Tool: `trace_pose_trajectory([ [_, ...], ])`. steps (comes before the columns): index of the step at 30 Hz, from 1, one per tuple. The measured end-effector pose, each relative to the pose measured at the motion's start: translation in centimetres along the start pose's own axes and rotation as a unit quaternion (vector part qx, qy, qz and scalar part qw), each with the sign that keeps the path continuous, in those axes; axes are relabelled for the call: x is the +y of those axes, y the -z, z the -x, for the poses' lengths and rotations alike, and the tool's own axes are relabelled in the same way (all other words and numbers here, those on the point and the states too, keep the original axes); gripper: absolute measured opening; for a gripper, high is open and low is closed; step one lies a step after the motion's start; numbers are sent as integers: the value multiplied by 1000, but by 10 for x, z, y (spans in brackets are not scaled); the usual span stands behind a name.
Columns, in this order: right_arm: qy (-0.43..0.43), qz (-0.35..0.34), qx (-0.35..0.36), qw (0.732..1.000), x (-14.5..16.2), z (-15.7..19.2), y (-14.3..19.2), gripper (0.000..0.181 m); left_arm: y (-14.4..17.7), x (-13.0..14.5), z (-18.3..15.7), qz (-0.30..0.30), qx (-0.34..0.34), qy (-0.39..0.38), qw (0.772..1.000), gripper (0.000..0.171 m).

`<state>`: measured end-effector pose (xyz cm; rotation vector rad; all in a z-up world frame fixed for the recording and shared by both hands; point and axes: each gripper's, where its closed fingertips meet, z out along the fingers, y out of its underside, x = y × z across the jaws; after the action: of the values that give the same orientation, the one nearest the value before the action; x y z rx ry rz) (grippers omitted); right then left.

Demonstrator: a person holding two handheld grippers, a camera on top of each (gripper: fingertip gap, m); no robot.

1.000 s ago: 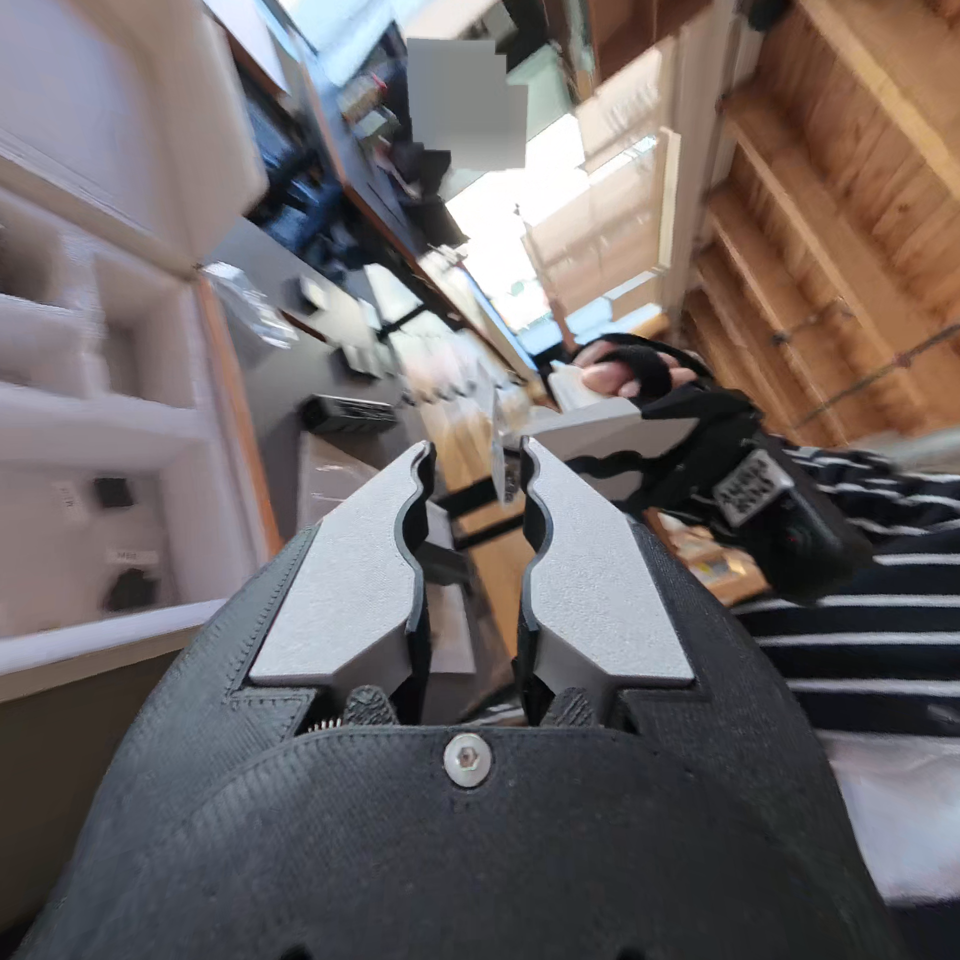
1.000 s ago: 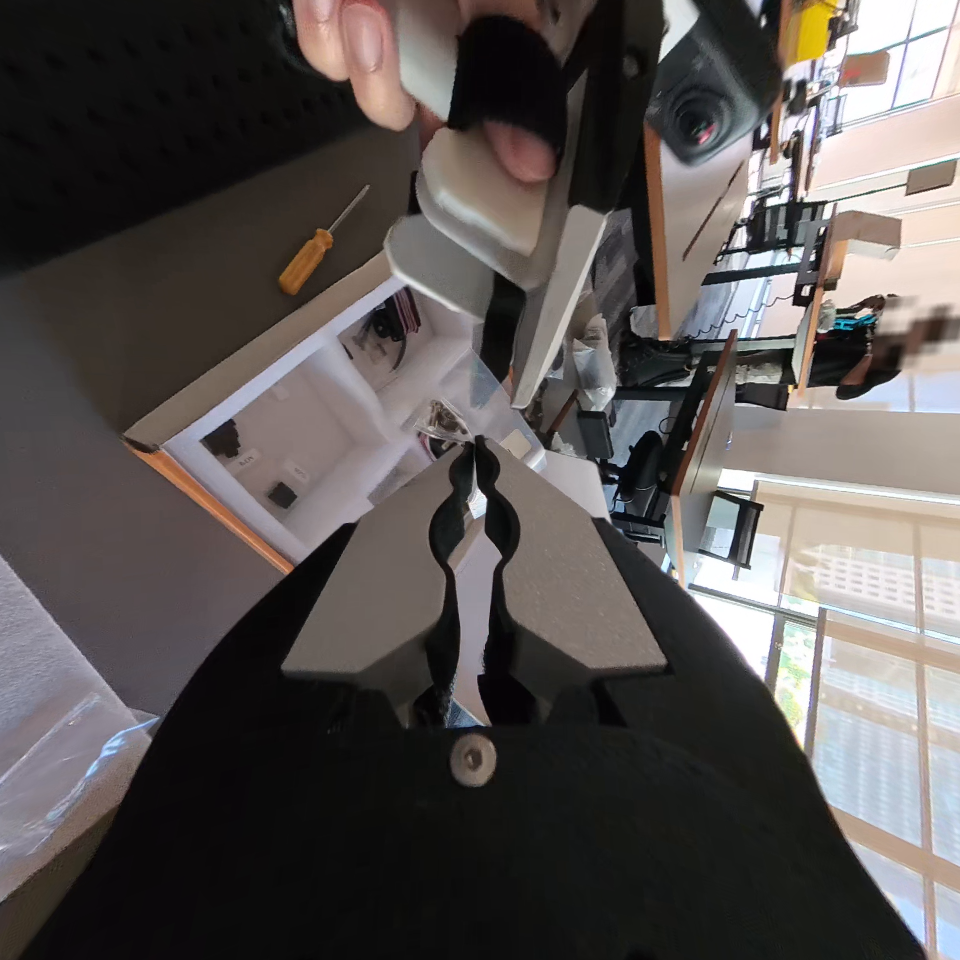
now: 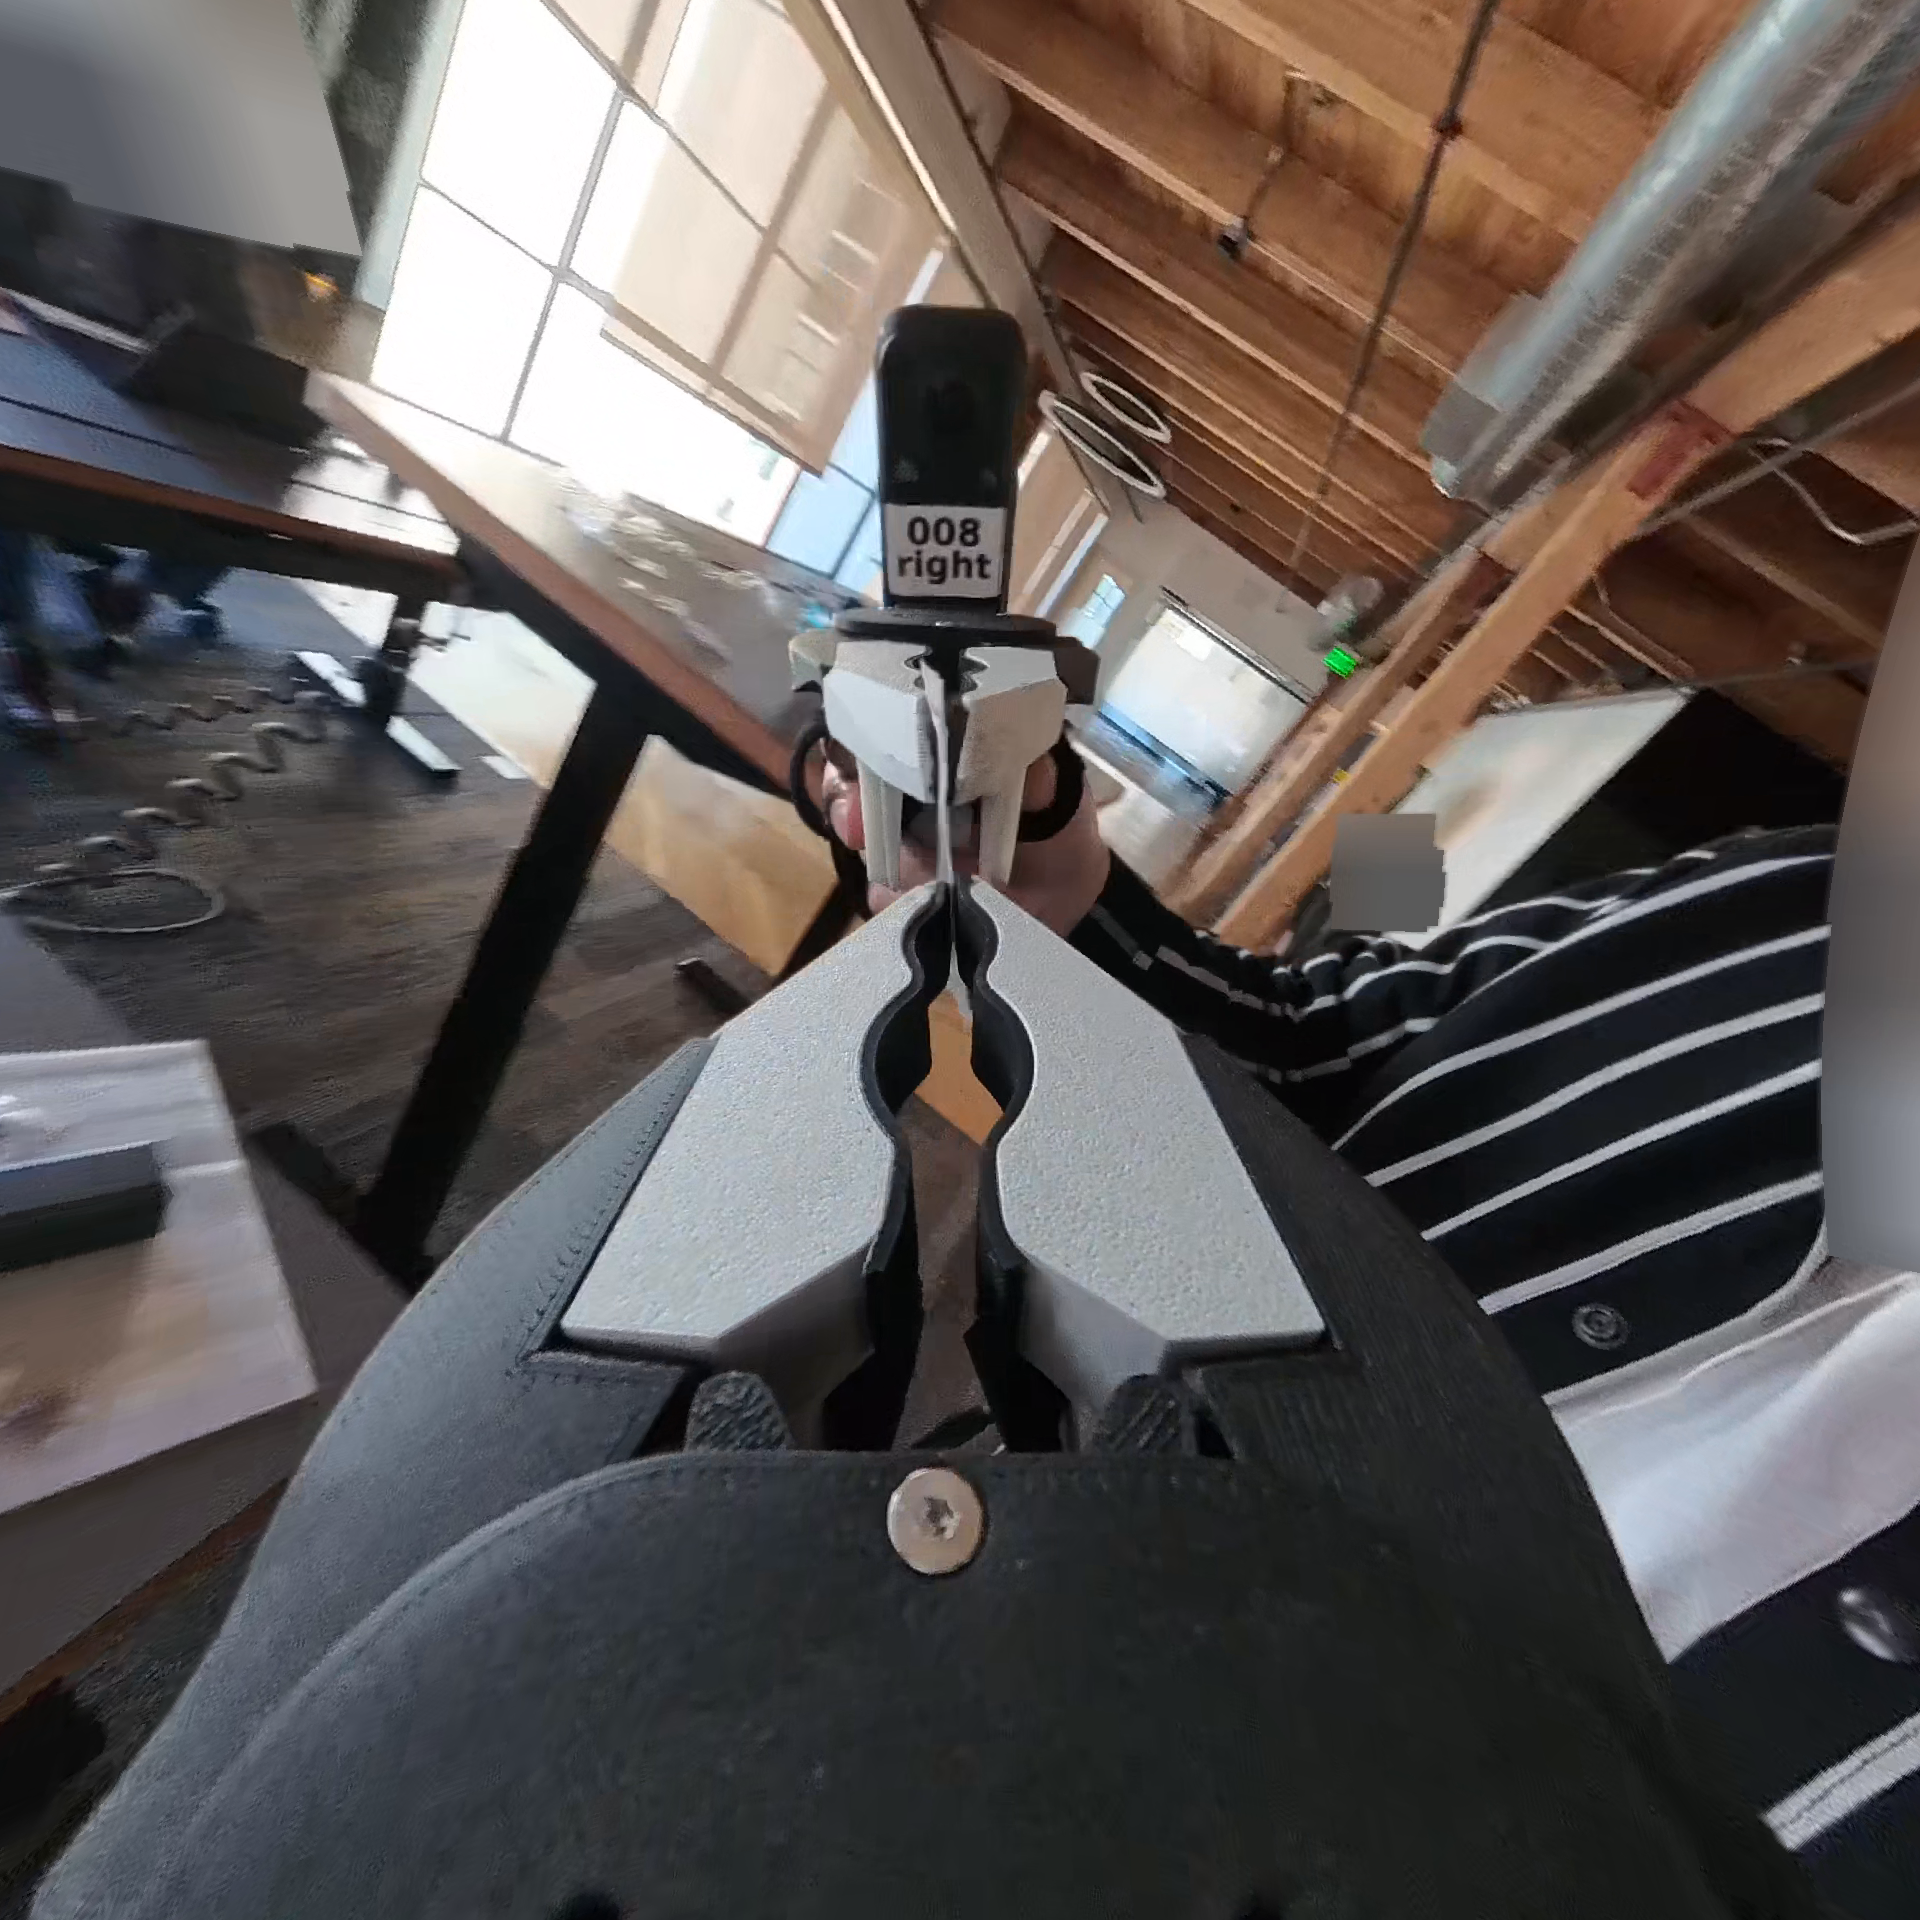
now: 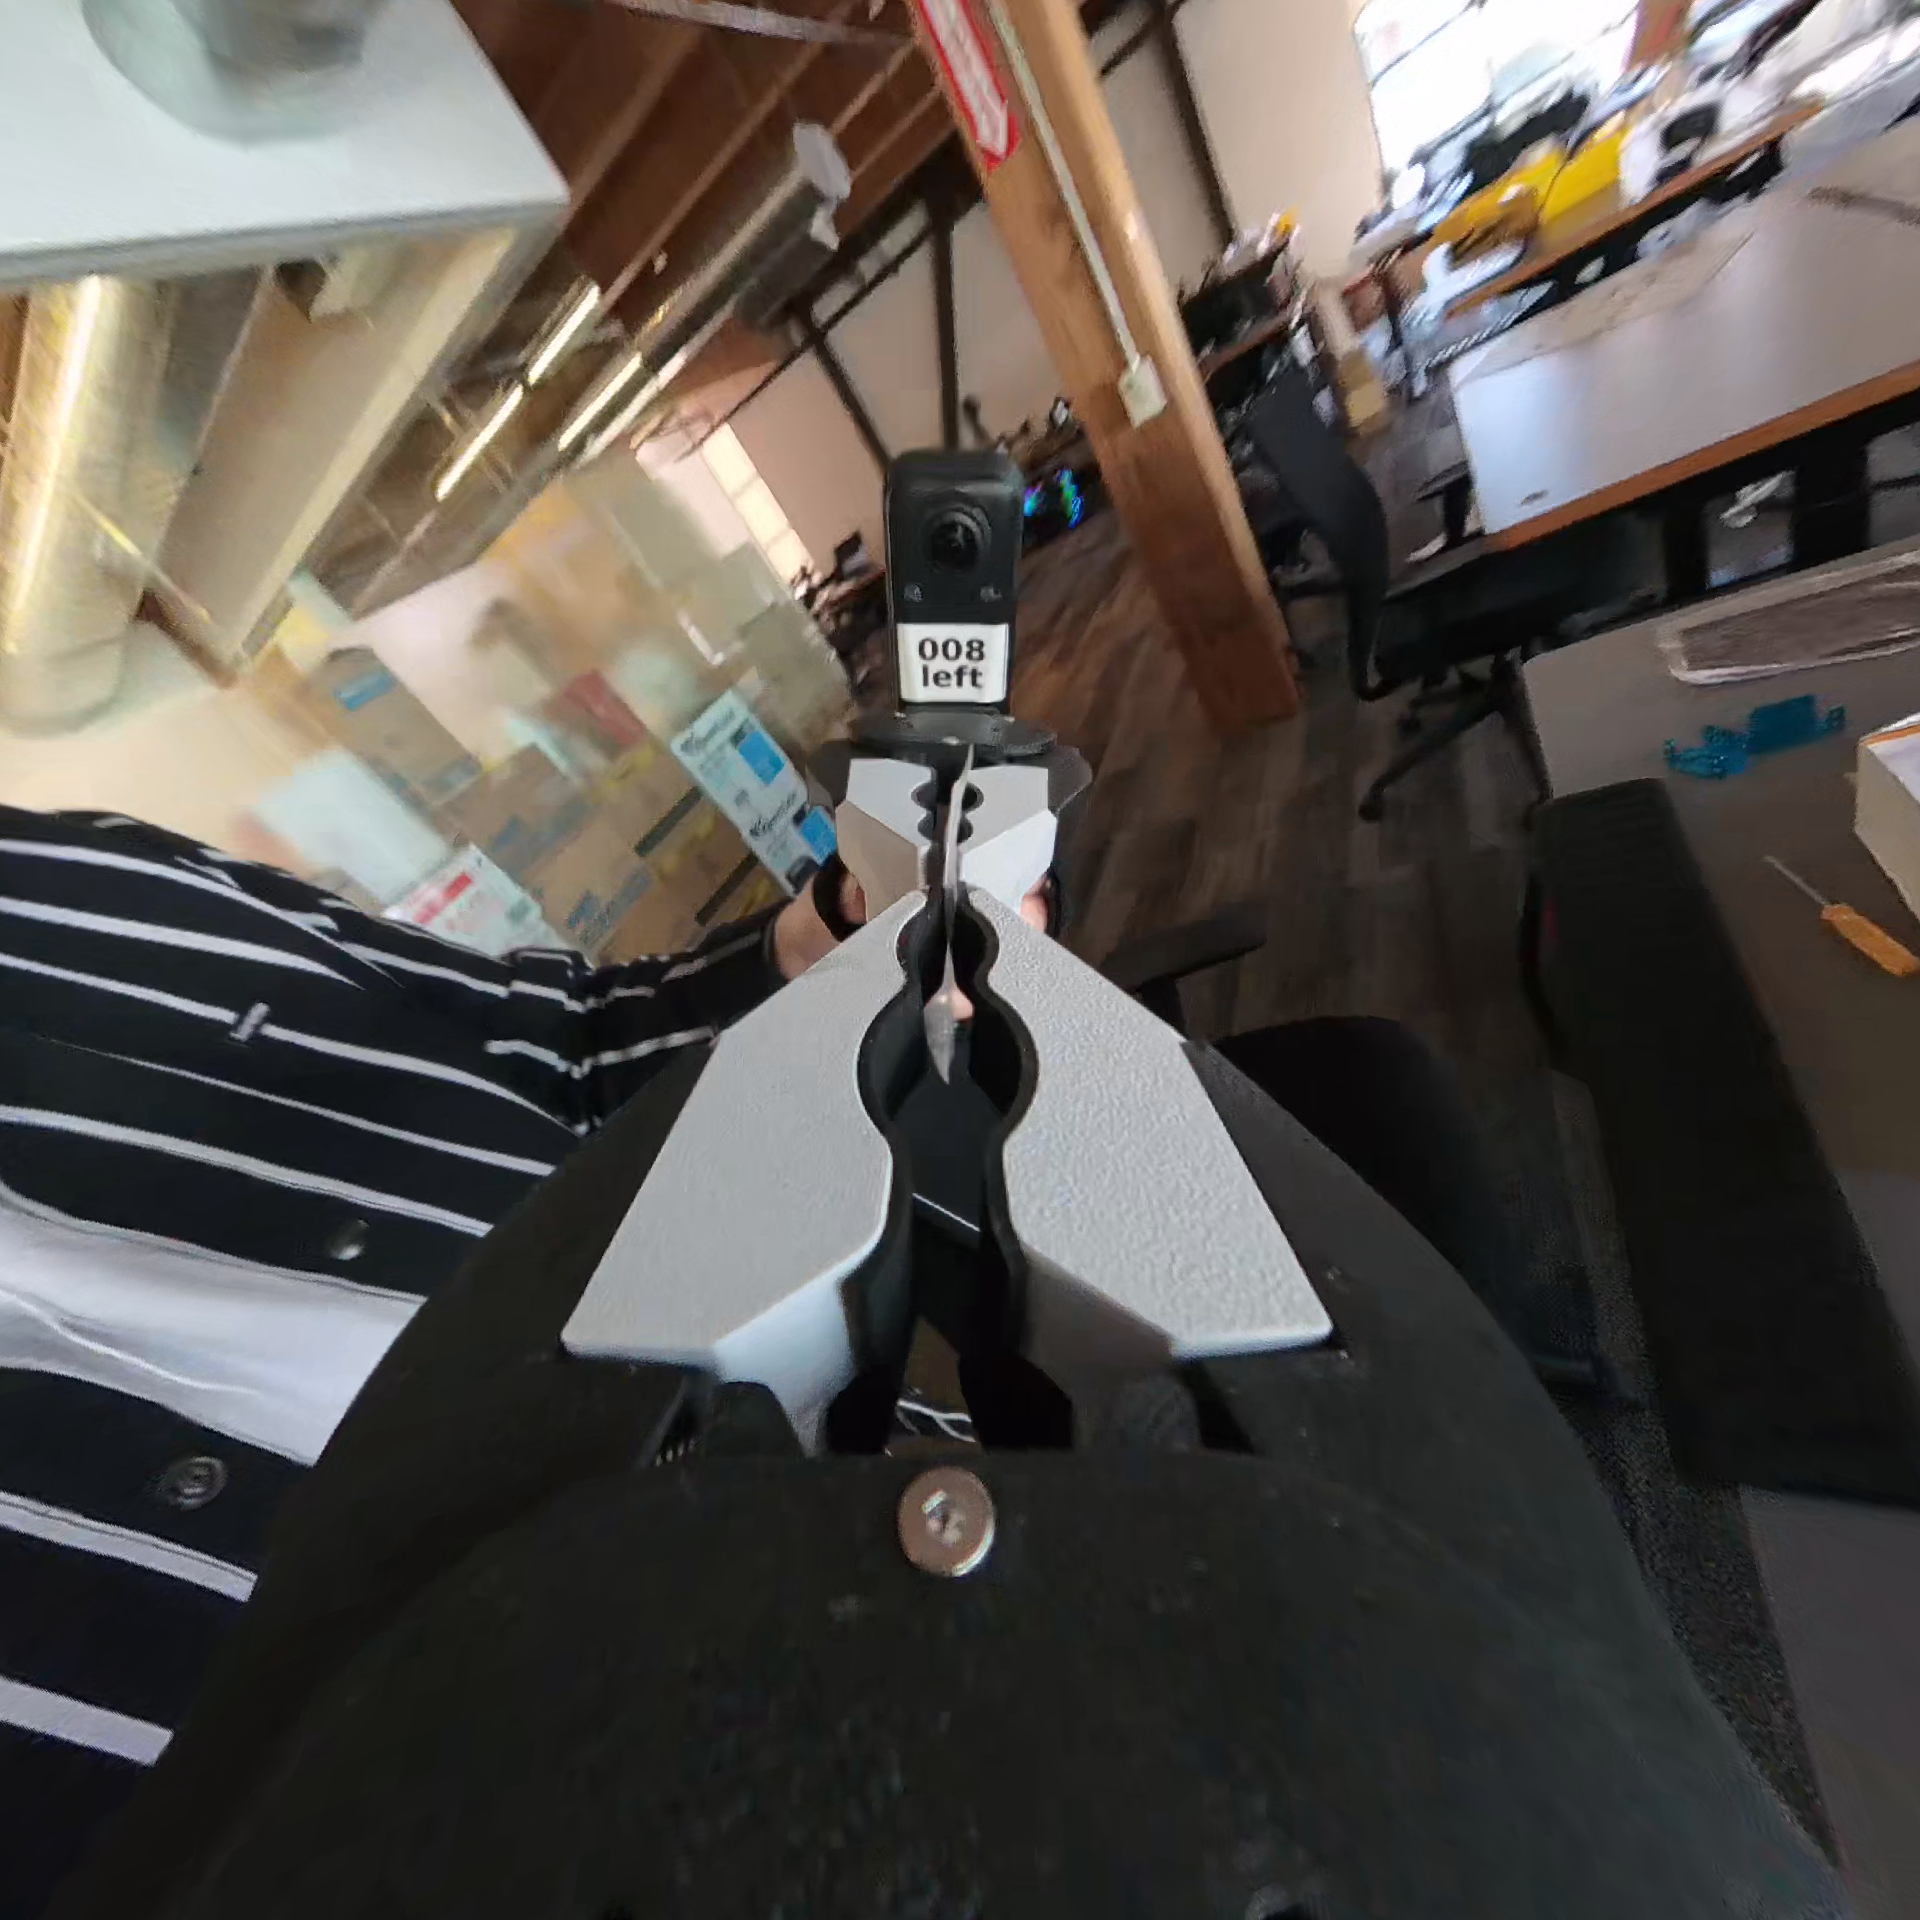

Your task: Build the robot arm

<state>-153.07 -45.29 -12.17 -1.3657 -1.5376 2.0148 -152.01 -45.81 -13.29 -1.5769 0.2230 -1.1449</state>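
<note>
The left claw point(image 3: 948, 914) is closed at its tips on one end of a thin pale strip point(image 3: 940, 810), seen edge-on, so what it is cannot be told. The right claw point(image 4: 948, 914) pinches the other end in the same way, with a short tail of the strip poking back into the hollow between its fingers. The strip is in mid-air between the two claws, which point nose to nose and almost touch. Both holds are at the very tips, so I judge that steady, even pressure and a straight line between the claws would best keep the strip from slipping or twisting. Each claw carries a black camera point(image 3: 951, 416) with a white label, upright above it. The right hand point(image 3: 1060, 862) and left hand point(image 4: 800, 935) are wrapped round the handles behind, and the arms in striped sleeves point(image 3: 1455, 1039) are drawn in level before the person's chest. Off to the right is a grey worktop point(image 4: 1621, 717) with an orange-handled screwdriver point(image 4: 1860, 935) and small blue parts point(image 4: 1756, 738).
</note>
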Motion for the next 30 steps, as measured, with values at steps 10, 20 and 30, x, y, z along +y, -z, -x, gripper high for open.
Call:
trace_pose_trajectory([
  [10,-6,-113,140,984,56,188,227,0,-216,80,-178,105,126,-102,981,26],
  [20,-35,-252,314,915,176,391,509,12,-465,225,-369,138,311,-28,940,0],
  [30,-41,-245,427,870,213,472,703,13,-630,291,-436,221,357,17,908,0],
])
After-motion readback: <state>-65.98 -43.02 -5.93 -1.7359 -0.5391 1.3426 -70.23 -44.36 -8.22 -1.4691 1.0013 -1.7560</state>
